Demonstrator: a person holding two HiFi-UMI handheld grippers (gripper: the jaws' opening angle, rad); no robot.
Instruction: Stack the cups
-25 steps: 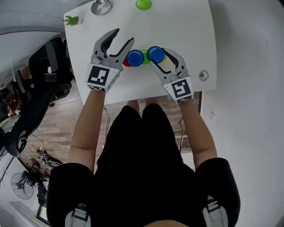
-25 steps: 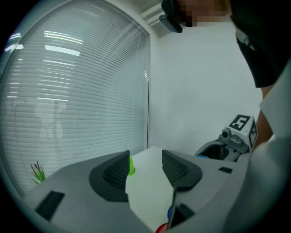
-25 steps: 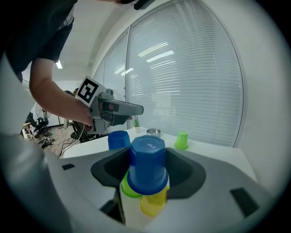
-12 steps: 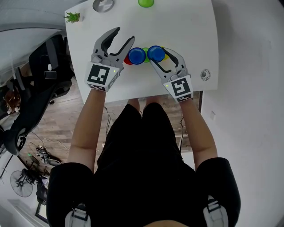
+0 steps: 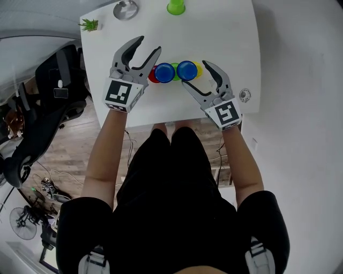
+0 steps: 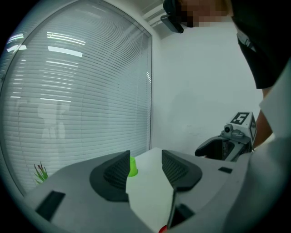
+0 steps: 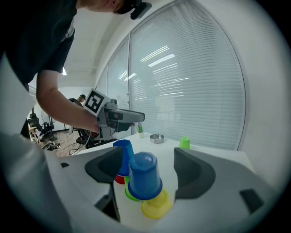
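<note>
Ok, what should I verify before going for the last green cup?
1. Right gripper released: ok. Its jaws have just been opening; the near blue cup stands between them, pads off it.
2. Near blue cup seated upside down on base green cup and yellow cup: ok.
3. Far blue cup standing over red cup: ok.
4. Left gripper open, nothing between its jaws: ok.
5. Lone green cup free at the table's far edge: ok.
6. Blue tops level with each other: cannot tell.
</note>
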